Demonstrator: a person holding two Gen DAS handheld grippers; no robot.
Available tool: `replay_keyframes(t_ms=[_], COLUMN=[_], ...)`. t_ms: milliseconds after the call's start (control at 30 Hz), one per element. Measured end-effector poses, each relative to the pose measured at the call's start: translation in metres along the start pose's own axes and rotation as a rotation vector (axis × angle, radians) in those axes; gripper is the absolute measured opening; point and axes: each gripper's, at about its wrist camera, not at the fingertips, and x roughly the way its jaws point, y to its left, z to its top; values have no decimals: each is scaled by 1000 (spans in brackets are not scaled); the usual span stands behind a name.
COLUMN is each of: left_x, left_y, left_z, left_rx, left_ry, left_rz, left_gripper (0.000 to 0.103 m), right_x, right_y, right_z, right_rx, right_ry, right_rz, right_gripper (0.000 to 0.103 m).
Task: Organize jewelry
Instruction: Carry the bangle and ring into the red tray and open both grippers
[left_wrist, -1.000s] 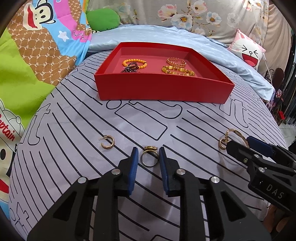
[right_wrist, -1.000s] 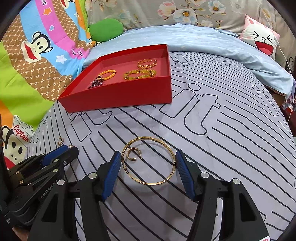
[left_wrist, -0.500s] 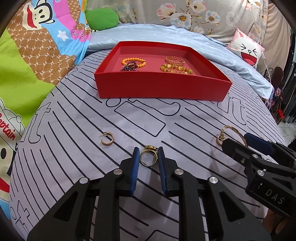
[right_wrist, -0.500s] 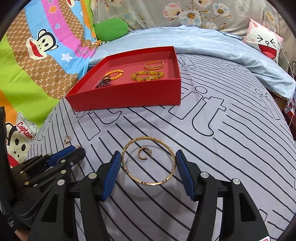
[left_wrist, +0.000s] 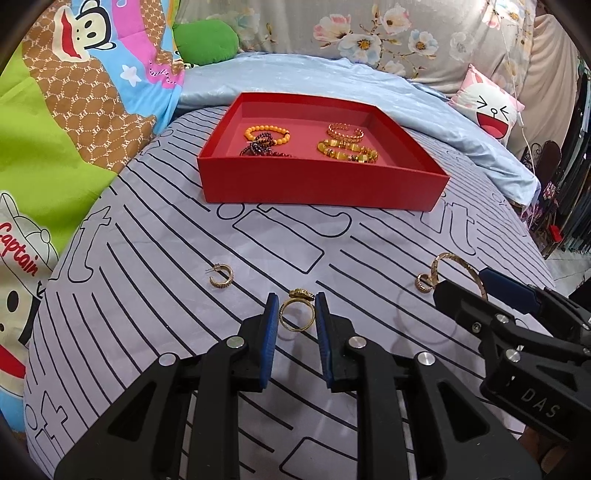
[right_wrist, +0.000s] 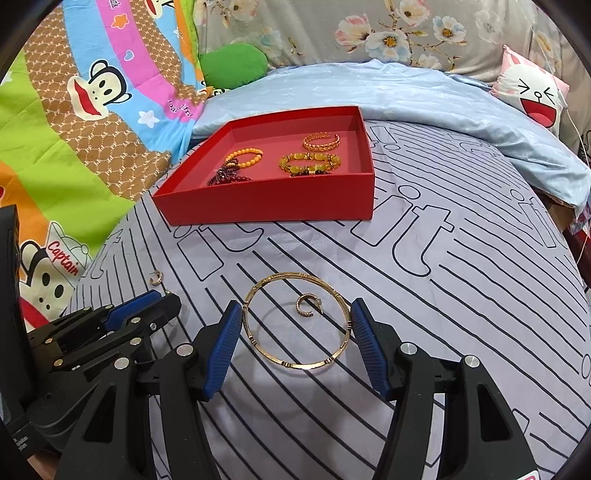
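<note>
My left gripper (left_wrist: 295, 314) is shut on a gold ring (left_wrist: 297, 312), which sits upright between its blue pads just over the striped sheet. Both pads of my right gripper (right_wrist: 296, 325) press on a thin gold bangle (right_wrist: 297, 321). In the left wrist view the bangle (left_wrist: 458, 267) hangs tilted above its round shadow. A small hoop earring (right_wrist: 308, 306) lies loose on the sheet inside the bangle's outline. A second hoop earring (left_wrist: 221, 276) lies to the left of the ring. Further back stands the red tray (left_wrist: 321, 188), with several bracelets (left_wrist: 267, 134) in it.
The striped grey sheet (right_wrist: 443, 277) drops away at the right edge. A folded light-blue blanket (right_wrist: 406, 96) lies behind the tray, with a green cushion (left_wrist: 207, 40) and a cartoon quilt (left_wrist: 74, 110) at the left. A white-and-pink face pillow (right_wrist: 532, 92) is at the back right.
The right gripper has lifted the bangle slightly off the sheet, and the loose earring now shows nearer the middle of its outline. The left gripper still holds the ring, barely moved.
</note>
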Motion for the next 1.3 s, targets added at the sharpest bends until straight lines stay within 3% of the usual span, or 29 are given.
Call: replay_keyframes(t_ms=[400, 733, 1067, 1300], left_x=[-19, -20, -6, 22], left_y=[-1, -7, -10, -3], left_z=[5, 30, 96, 157], left_rx=[0, 10, 55, 92], left_ry=[-22, -51, -114, -133], left_rz=[-6, -23, -33, -31], left_gripper=[20, 20, 20, 20], right_x=[-12, -10, 13, 48], right_y=[5, 8, 3, -7], right_z=[3, 26, 84, 147], right_rx=[-6, -33, -62, -54], right_ry=[-29, -61, -81, -64], right_rz=[14, 15, 24, 50], right_gripper=[58, 58, 58, 58])
